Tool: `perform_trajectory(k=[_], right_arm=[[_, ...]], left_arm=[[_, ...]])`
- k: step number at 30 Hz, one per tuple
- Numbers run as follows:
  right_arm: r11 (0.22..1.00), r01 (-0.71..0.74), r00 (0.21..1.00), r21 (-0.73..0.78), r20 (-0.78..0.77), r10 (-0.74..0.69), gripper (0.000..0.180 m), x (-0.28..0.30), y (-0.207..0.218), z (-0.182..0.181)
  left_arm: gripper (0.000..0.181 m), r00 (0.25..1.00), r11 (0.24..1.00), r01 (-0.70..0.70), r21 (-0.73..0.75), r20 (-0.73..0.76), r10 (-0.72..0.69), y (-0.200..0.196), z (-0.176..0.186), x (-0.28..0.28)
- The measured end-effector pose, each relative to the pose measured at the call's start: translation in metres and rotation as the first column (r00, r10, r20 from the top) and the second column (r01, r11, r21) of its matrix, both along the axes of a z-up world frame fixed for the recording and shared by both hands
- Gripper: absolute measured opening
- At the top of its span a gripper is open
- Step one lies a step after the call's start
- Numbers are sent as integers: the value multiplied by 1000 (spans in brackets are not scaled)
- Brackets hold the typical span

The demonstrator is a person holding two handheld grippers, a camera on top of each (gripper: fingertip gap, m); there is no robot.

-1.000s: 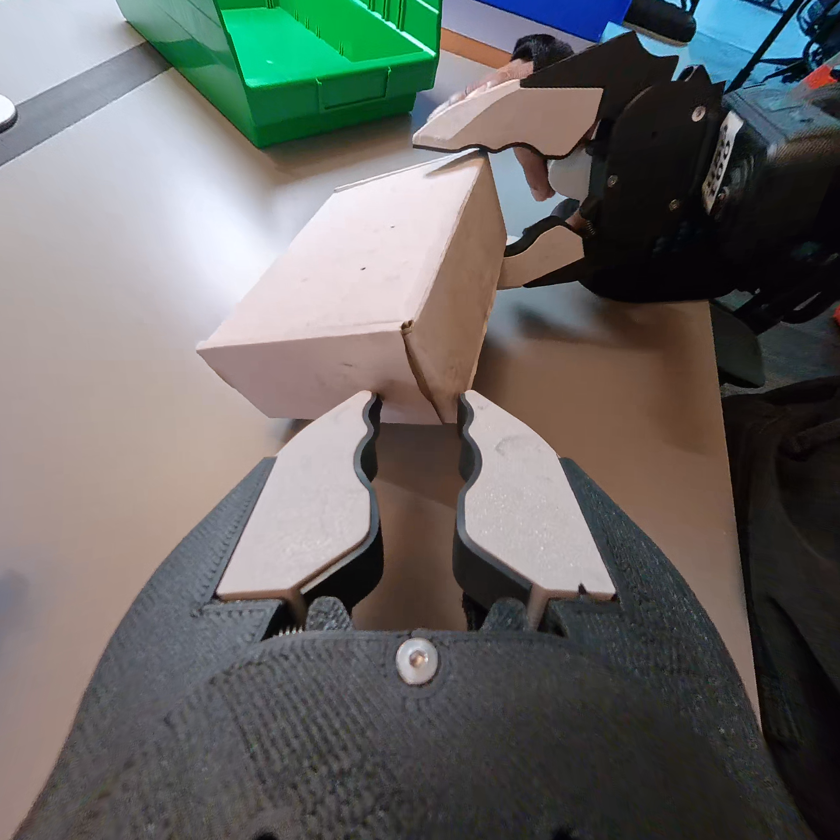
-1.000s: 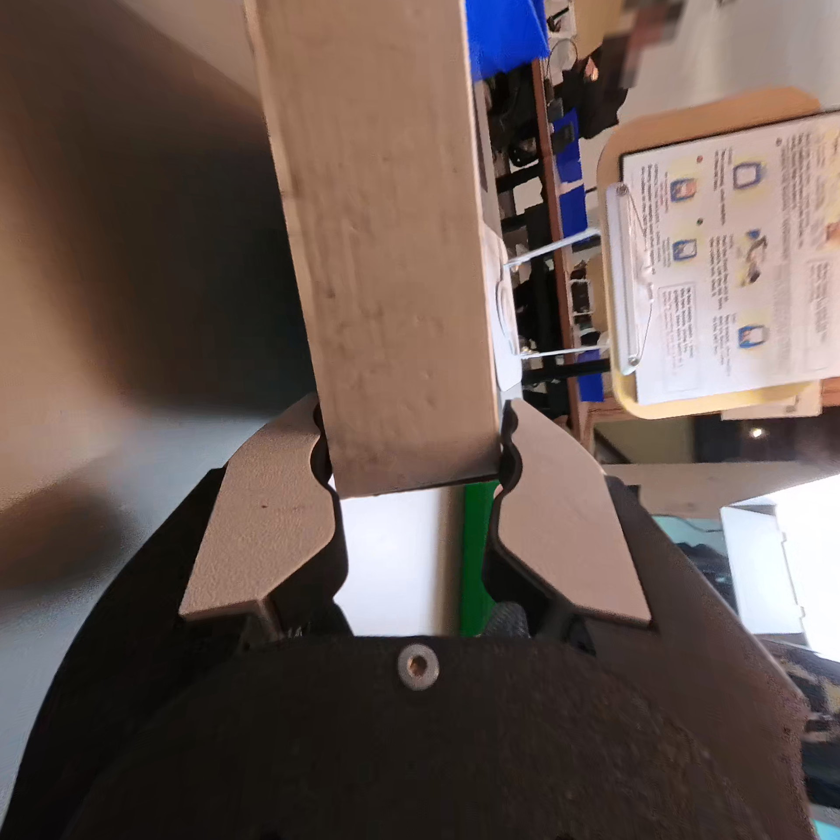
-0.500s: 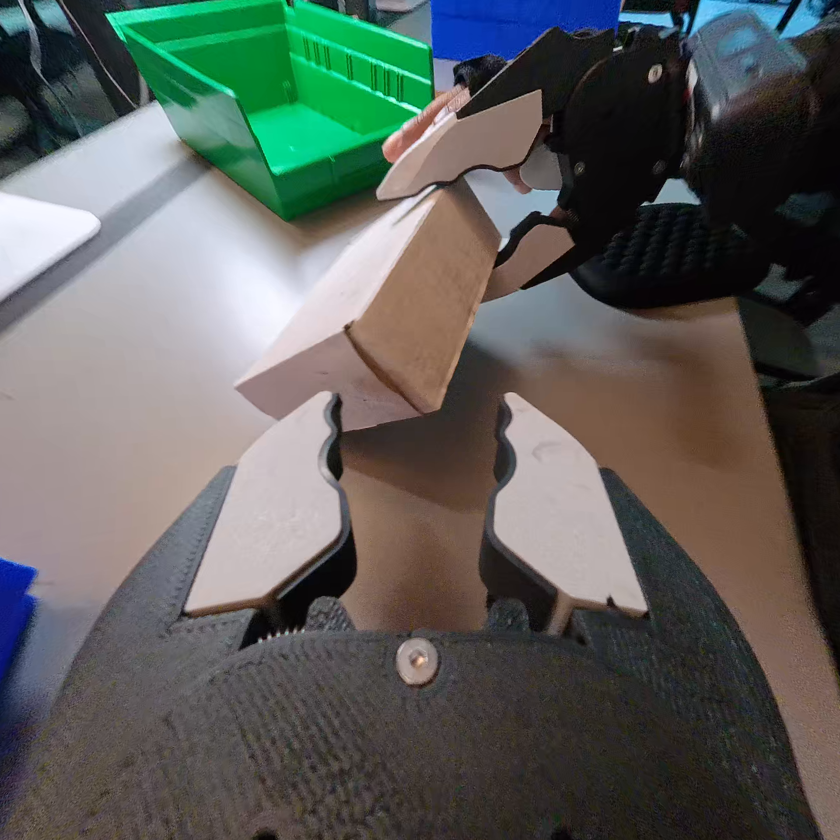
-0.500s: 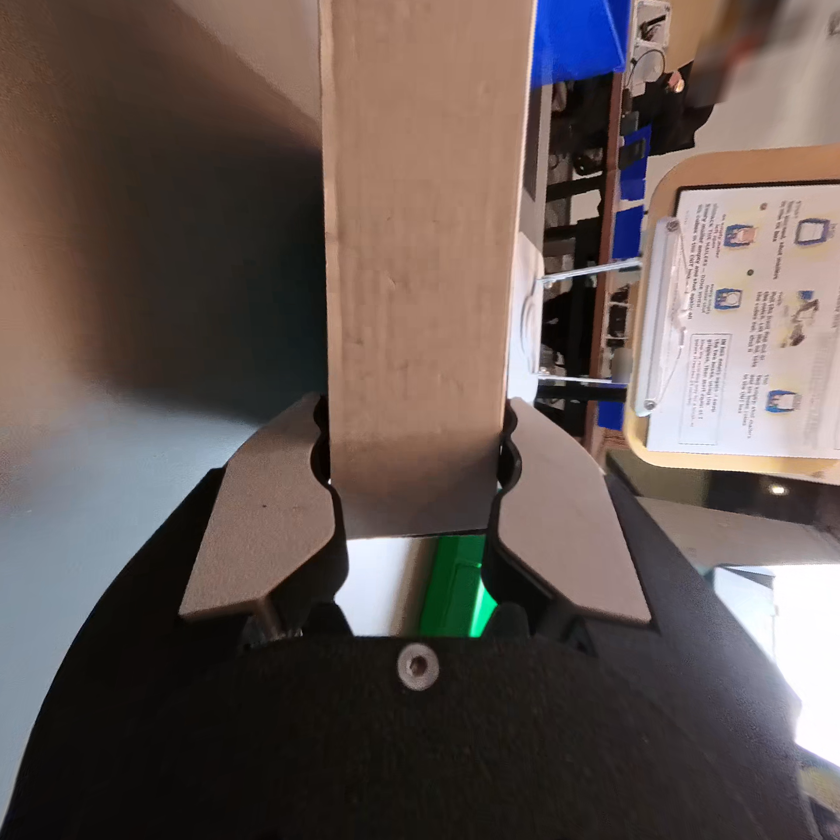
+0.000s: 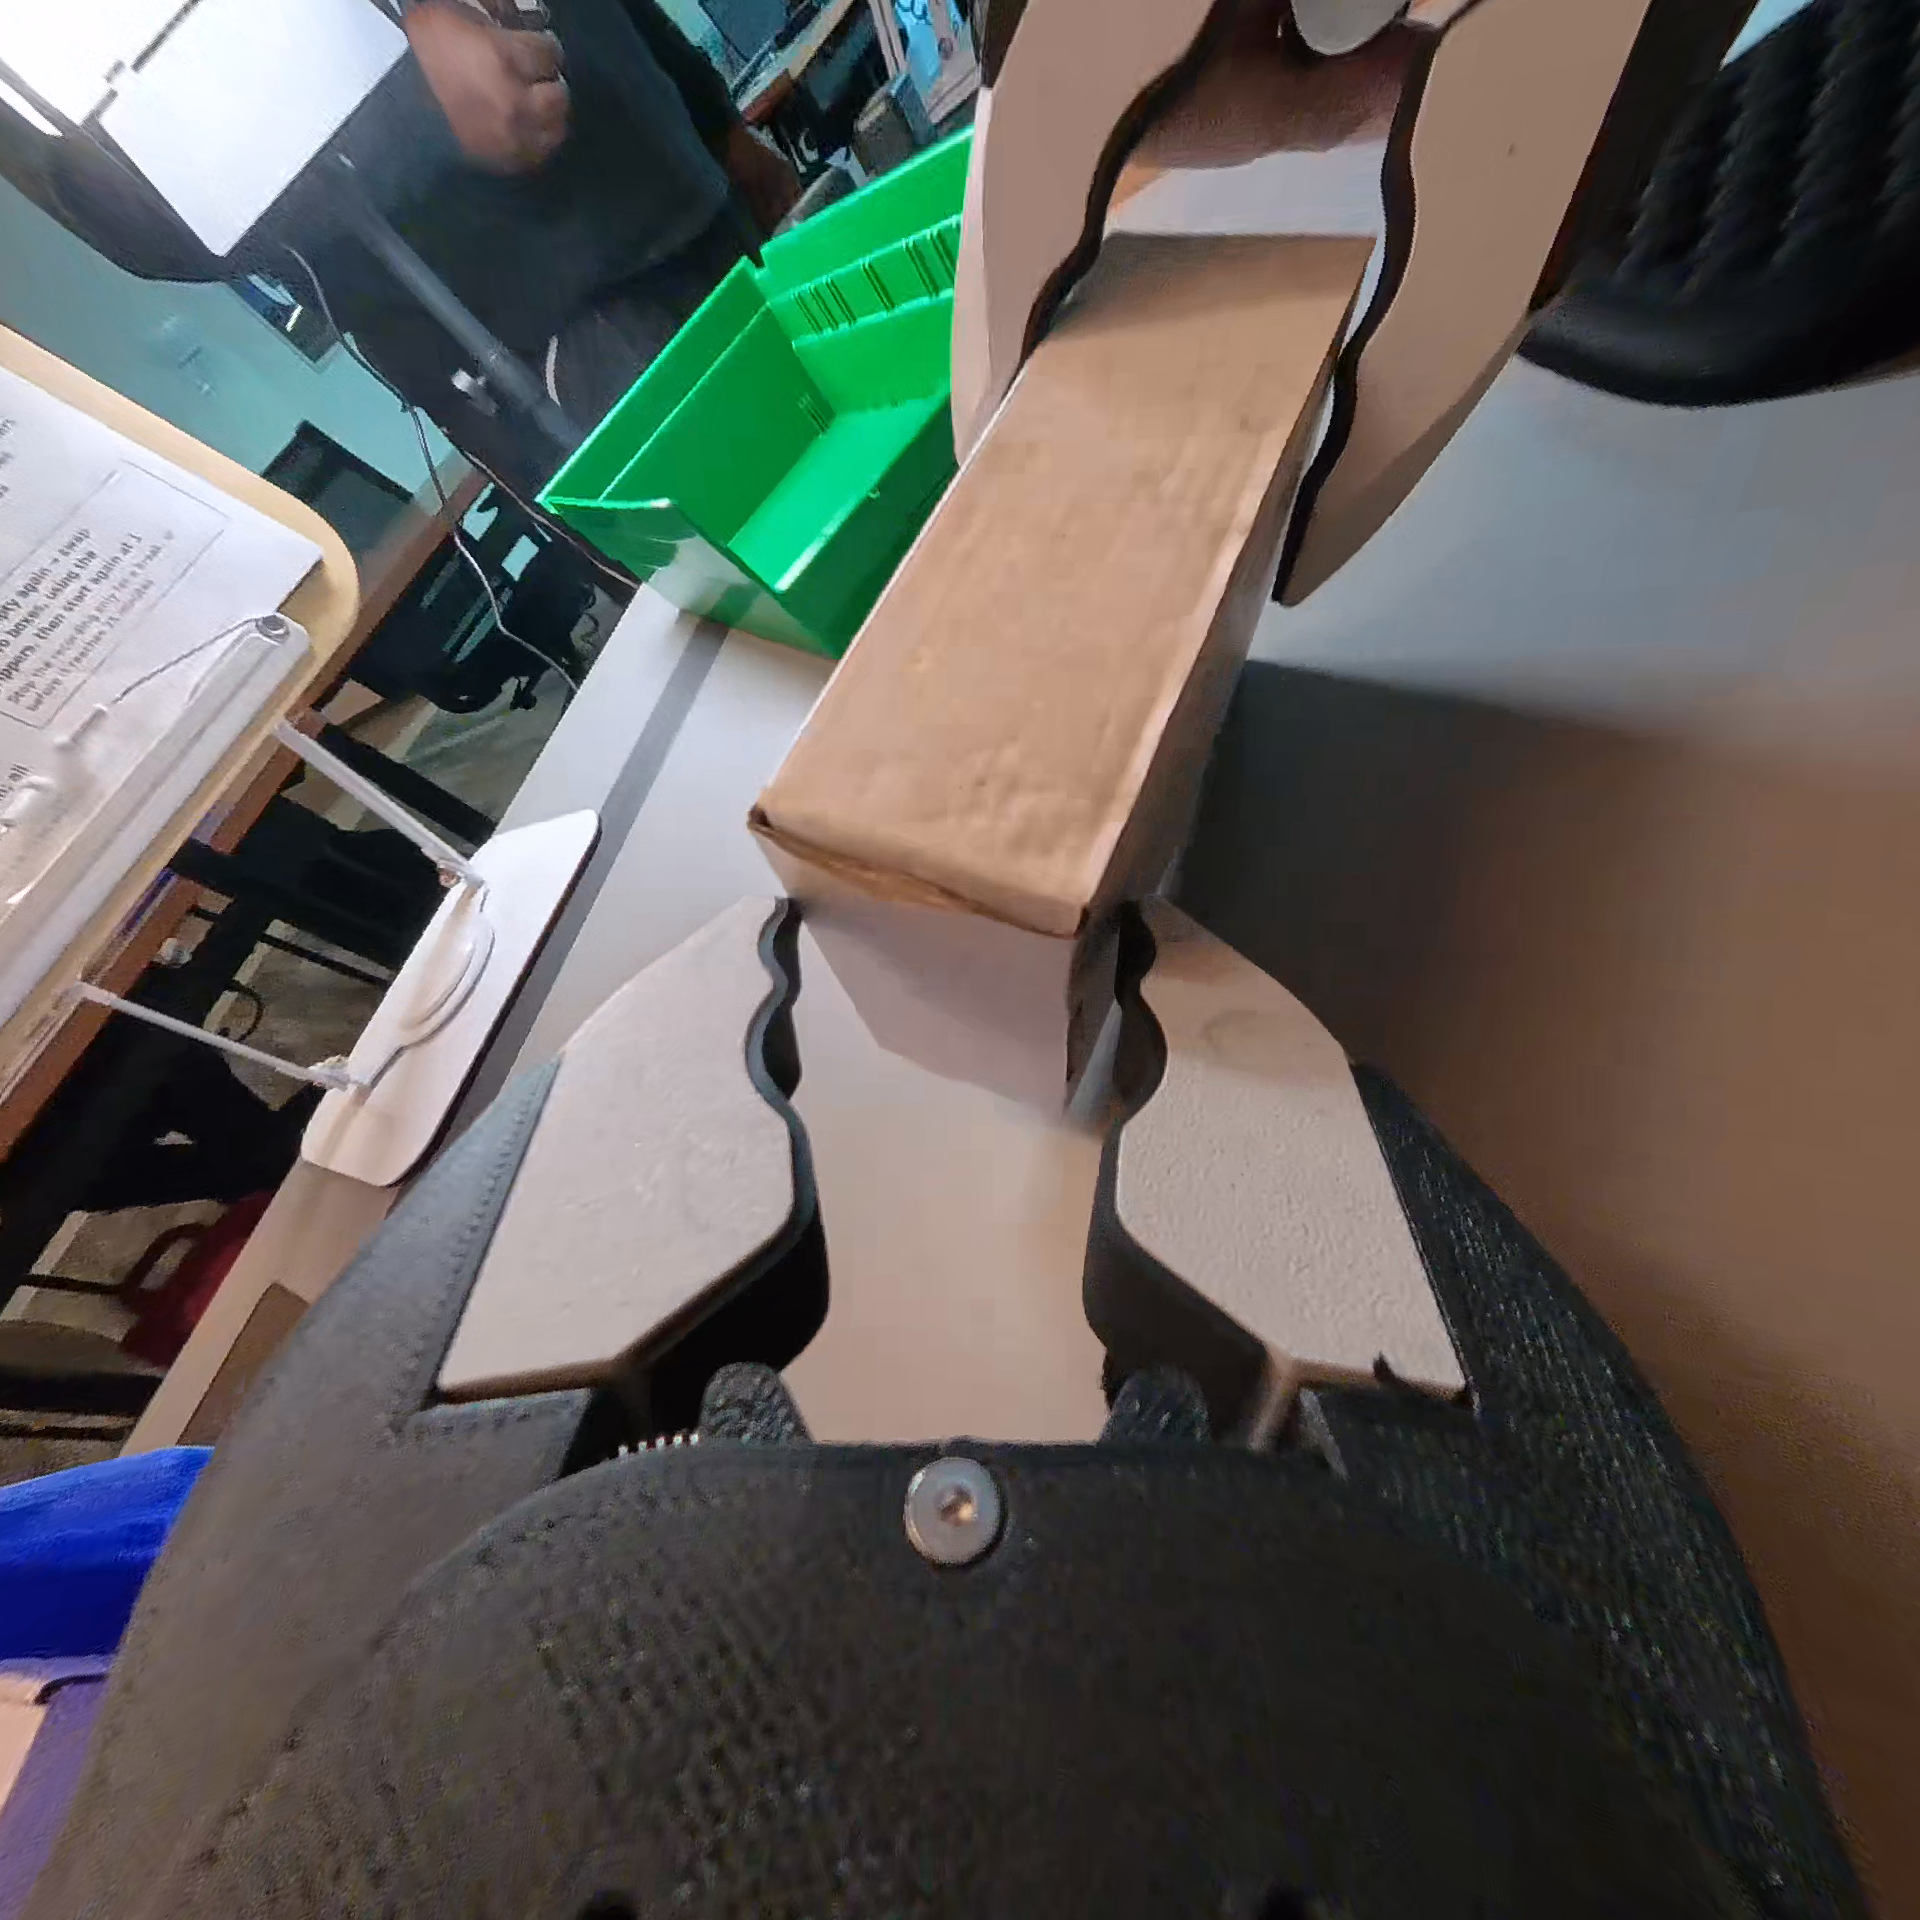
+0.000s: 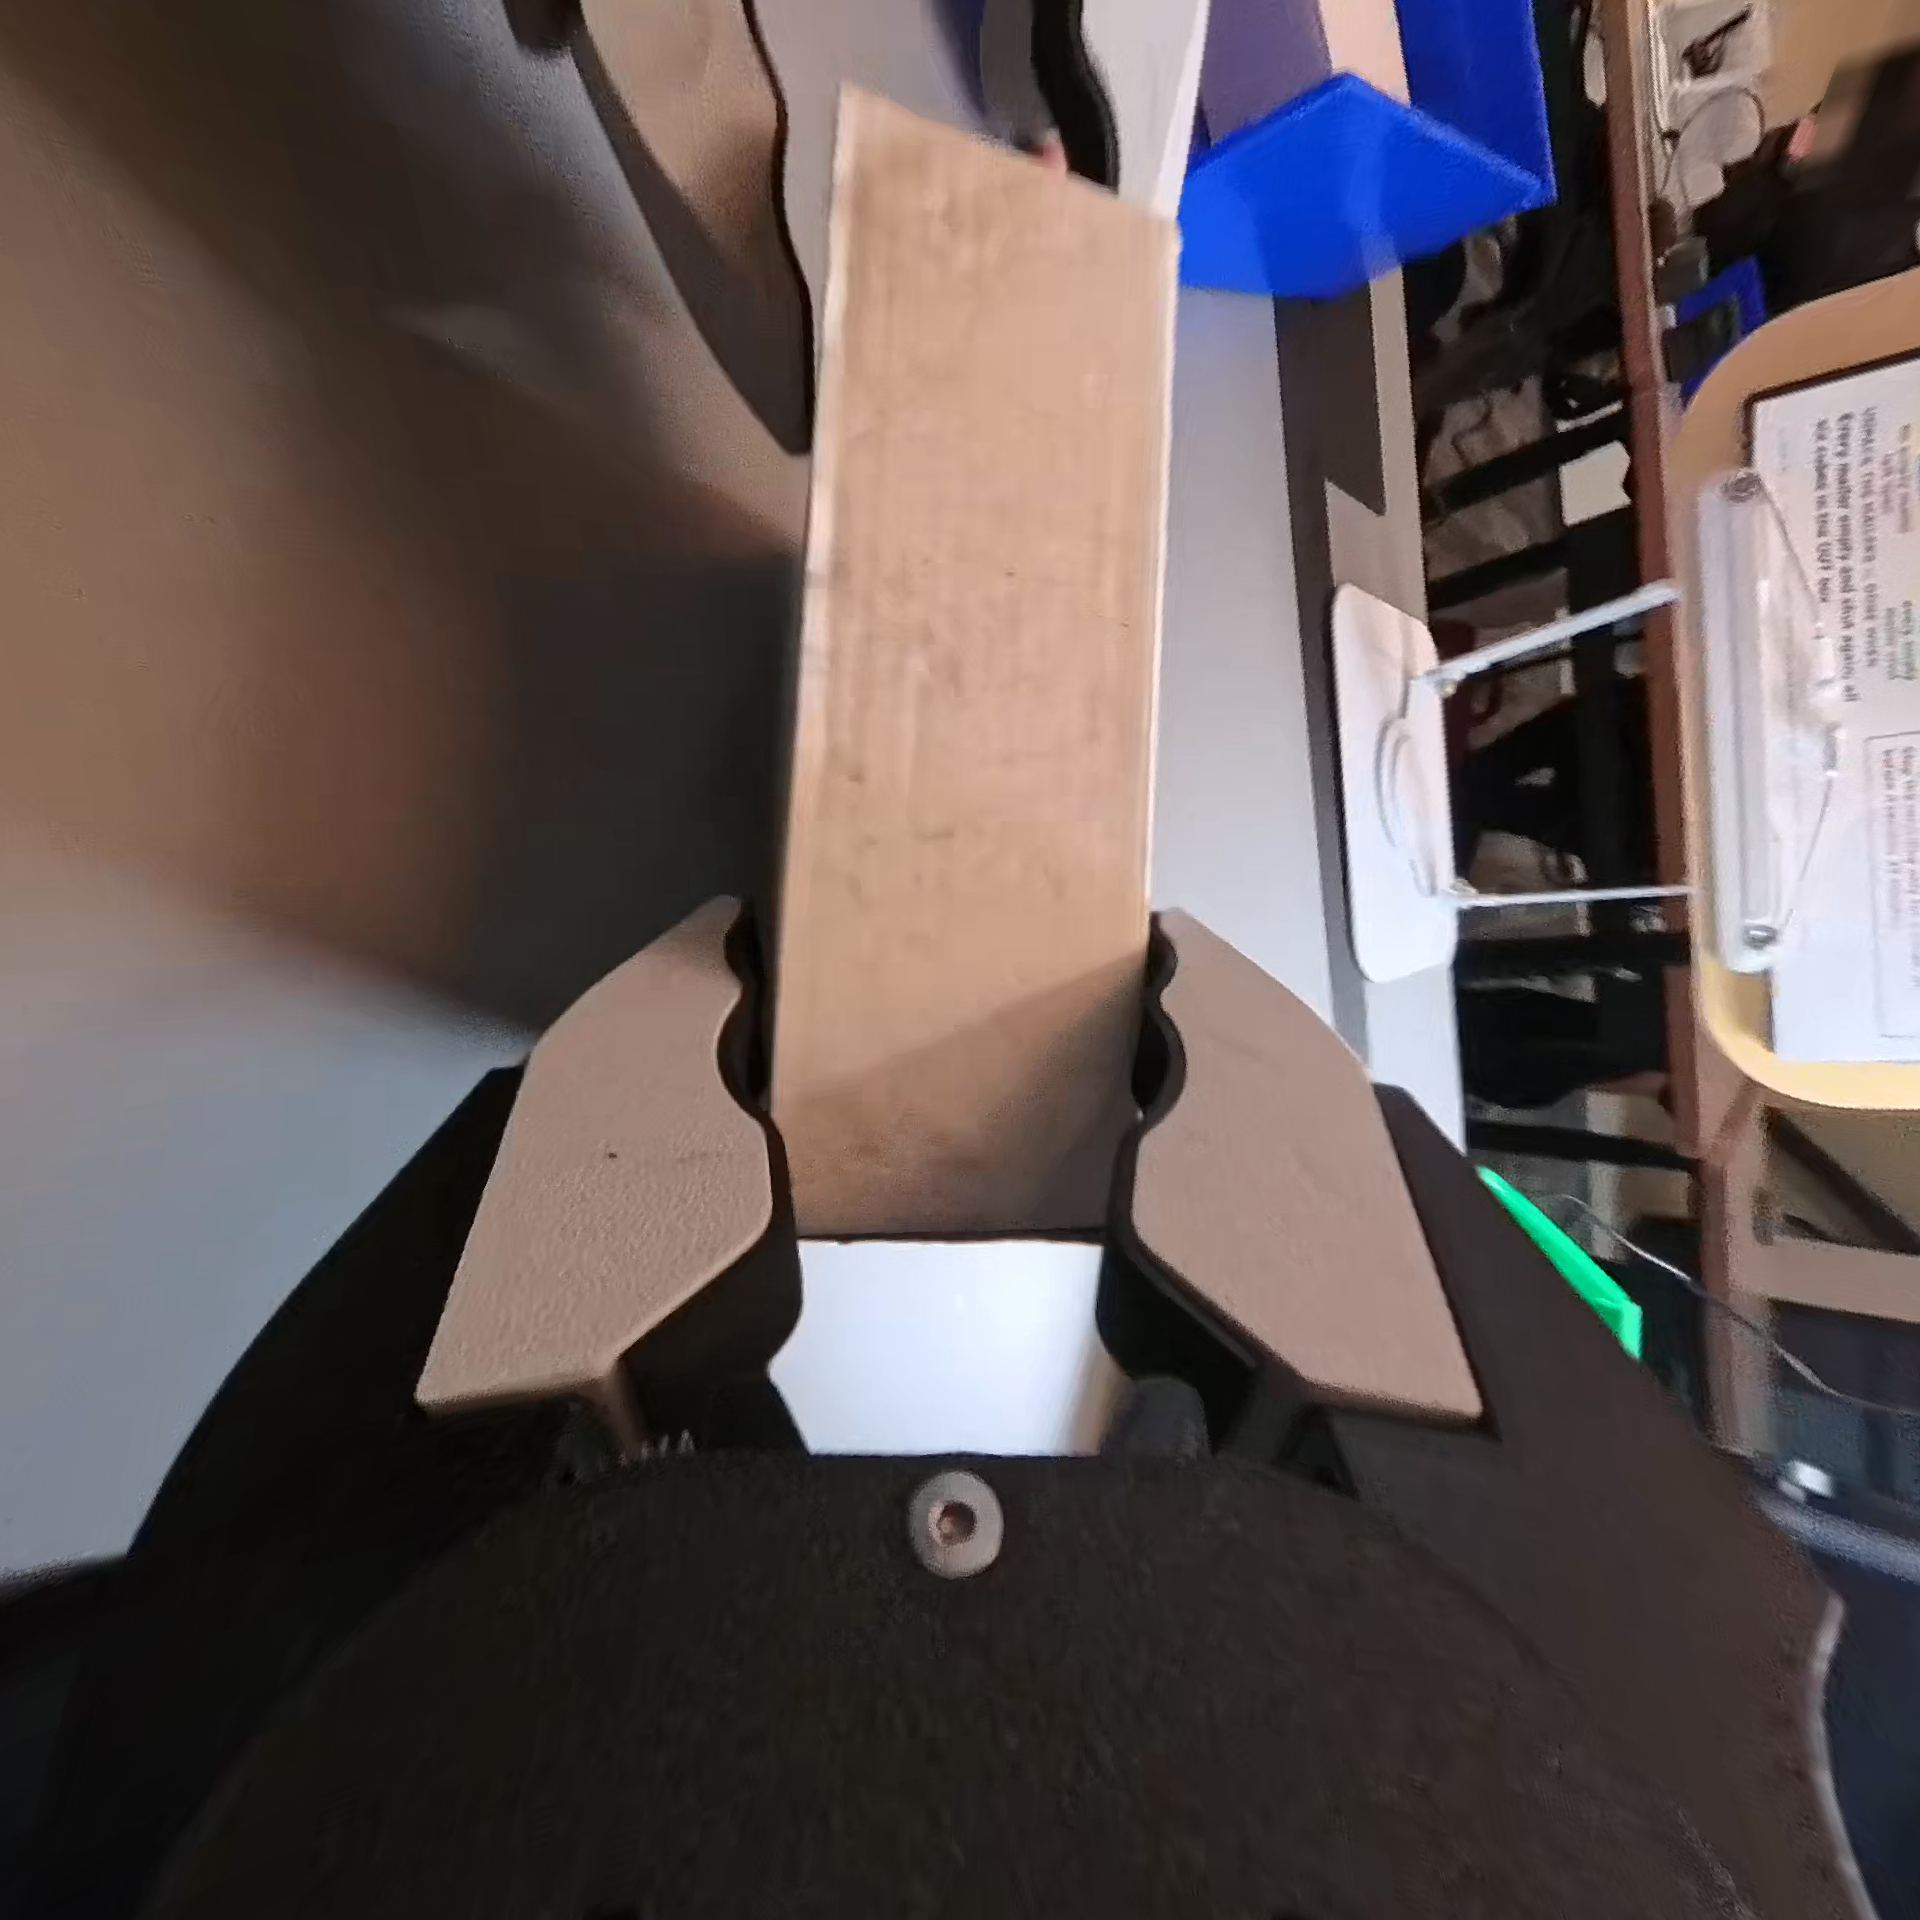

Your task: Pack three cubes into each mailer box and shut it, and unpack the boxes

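Observation:
A shut brown cardboard mailer box (image 5: 1039, 623) is held by both ends, with a narrow side face towards each camera. My left gripper (image 5: 951, 920) is shut on its near end in the left wrist view. My right gripper (image 5: 1153, 468) grips the far end there. In the right wrist view my right gripper (image 6: 951, 925) is shut on the near end of the box (image 6: 977, 623), and the left gripper's fingers (image 6: 696, 208) straddle the far end. No cubes are in view.
A green bin (image 5: 790, 468) stands behind the box on the grey table (image 5: 1558, 831). A blue bin (image 6: 1340, 177) sits near the left gripper. A clipboard stand (image 6: 1818, 727) with a white base (image 6: 1392, 779) is at the table's edge. A person (image 5: 540, 156) stands beyond. Left tips to right tips: about 10 cm.
My left gripper opened, swung round to the box's end and closed on it. The right gripper kept its hold while the box was turned onto its narrow side.

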State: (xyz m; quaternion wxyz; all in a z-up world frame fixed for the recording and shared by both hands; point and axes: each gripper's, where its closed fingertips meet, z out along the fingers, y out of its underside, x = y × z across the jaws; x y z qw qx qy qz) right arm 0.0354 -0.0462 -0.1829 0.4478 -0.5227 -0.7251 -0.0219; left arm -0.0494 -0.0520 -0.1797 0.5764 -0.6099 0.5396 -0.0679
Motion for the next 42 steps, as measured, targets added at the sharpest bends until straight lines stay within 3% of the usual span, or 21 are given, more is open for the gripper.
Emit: perform_trajectory(k=[4,9,11,13,17,22,26,32,37,42], right_arm=[[998,5,992,63,122,-13,79,-5,-7,1],[993,22,982,112,183,-42,68,-14,-1,7],[994,47,981,98,185,-65,67,-9,4,14],[990,90,978,107,179,-108,67,2,16,27],[945,234,940,228,194,-280,67,55,72,71],[814,418,805,403,251,-538,67,144,171,106],[745,470,714,473,292,-636,67,187,243,83],[715,471,680,516,304,-667,67,206,320,27],[730,456,651,510,368,-664,69,212,343,-4],[804,539,646,250,490,-585,81,218,327,-34]], left_arm=[[58,1000,998,21,56,-14,-20,-5,7,9],[58,1000,998,8,66,-10,-7,-6,8,8],[73,999,999,-32,30,35,31,-3,17,3],[75,991,999,-35,-31,125,39,-5,29,-3],[74,968,995,-49,-90,242,70,-4,43,-19],[73,960,992,-63,-109,266,90,-6,43,-25],[72,954,991,-67,-112,284,96,-7,44,-27],[71,945,985,-93,-145,299,133,-4,36,-36],[71,932,976,-89,-201,330,153,-1,32,-41],[71,925,966,-61,-252,349,150,1,25,-39]])
